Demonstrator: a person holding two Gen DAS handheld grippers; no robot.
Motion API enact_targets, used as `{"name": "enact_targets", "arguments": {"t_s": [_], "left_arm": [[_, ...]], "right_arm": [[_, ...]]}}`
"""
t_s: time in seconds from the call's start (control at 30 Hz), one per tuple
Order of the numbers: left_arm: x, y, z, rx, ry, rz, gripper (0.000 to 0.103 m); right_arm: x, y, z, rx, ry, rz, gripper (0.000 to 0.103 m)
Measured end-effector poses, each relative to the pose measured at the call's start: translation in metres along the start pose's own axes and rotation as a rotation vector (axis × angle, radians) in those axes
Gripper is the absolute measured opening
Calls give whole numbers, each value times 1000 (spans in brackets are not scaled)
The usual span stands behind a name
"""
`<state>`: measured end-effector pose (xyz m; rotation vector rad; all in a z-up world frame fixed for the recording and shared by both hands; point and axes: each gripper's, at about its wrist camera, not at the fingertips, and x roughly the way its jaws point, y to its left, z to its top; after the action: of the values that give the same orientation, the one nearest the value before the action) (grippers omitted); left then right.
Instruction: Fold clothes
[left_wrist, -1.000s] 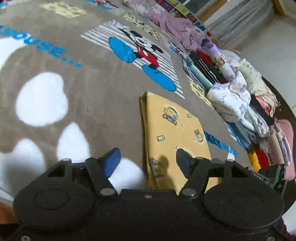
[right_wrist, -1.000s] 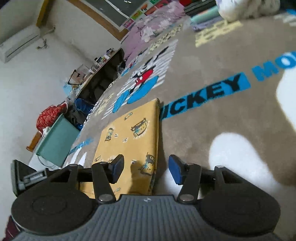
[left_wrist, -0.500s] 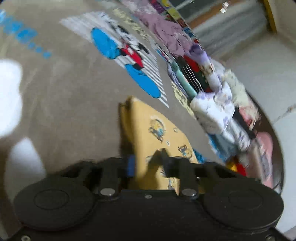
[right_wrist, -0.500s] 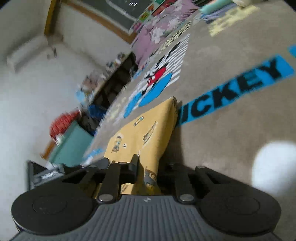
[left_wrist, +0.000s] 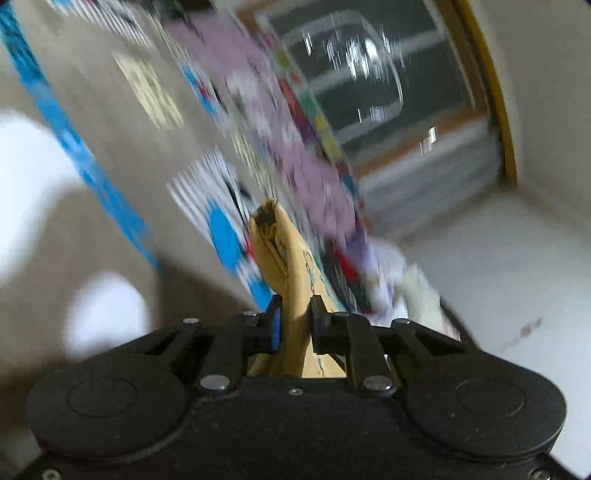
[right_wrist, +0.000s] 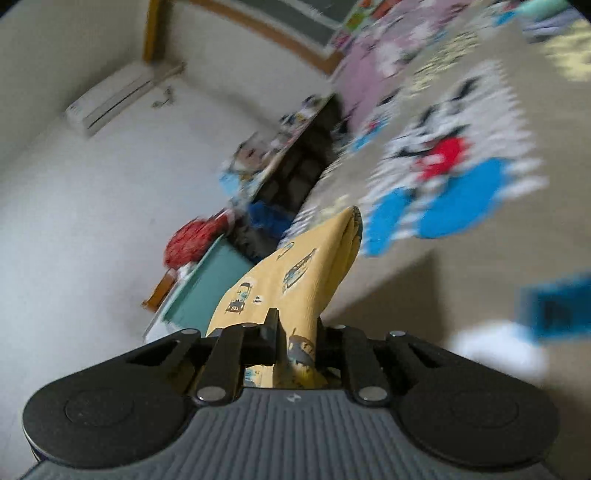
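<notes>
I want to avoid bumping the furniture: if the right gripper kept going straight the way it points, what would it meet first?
Probably the brown Mickey blanket near its edge, past the tip of the yellow cloth clamped in the right gripper. Blur leaves depth unclear.

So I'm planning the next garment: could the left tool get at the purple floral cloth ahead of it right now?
Probably not as is: the left tool is shut on the folded yellow cloth, which also sticks out between it and the purple floral cloth.
</notes>
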<state>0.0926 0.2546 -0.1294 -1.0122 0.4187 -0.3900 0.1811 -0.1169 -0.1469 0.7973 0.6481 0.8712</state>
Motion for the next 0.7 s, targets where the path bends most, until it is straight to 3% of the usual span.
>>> {"name": "enact_targets", "arguments": {"t_s": [0.3,0.37,0.47,0.6,0.7], "left_arm": [[-132,74,62,-100,-485,125,12],[-148,81,67,-74,-578,180,12],[-164,101,70,-143,-674,210,12],[-158,114,78,-171,-638,230,13],[-145,126,81,-213,-556,220,19]], "right_arm": [[197,62,-1,-141,279,143,17],[236,72,-7,-169,336,158,17],[292,88,-15,-204,416,187,17],[338,94,-11,-221,467,195,16],[333,92,-3,-226,461,165,17]]}}
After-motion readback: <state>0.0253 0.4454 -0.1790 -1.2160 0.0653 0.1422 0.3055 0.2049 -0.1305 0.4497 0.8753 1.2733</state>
